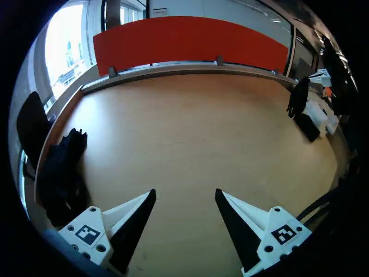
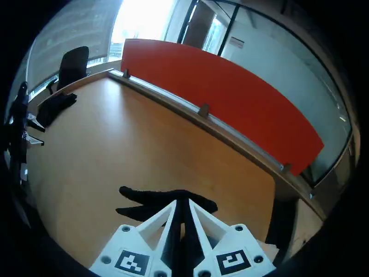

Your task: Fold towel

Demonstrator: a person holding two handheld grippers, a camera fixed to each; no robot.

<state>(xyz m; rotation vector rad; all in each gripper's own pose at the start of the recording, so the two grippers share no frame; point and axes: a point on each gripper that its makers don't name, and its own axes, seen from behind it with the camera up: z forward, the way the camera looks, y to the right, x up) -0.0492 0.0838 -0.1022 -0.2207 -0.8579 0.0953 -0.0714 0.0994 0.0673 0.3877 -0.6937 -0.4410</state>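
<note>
Towel (image 2: 143, 196) scene: light wood desk (image 1: 193, 134) w/ orange divider (image 1: 189, 41) along its far edge at 12 o'clock. Bright windows (image 1: 64, 51) sit behind it, a black chair (image 1: 30, 124) at 9 and a dark heap (image 1: 64, 171) on the desk at 8. Towel is black, crumpled and limp. In right gripper view it spreads out past the tips at 6 o'clock; in left gripper view it hangs at 2. Right gripper (image 2: 182, 200) is pinched nearly closed w/ cloth betw. both fingers. Left gripper (image 1: 184, 190) is spread wide, holding nothing, over bare desk.

The surface's (image 1: 193, 134) middle is left bare. The far edge is blocked by a red partition (image 1: 189, 41), one side by a dark heap (image 1: 64, 171).
</note>
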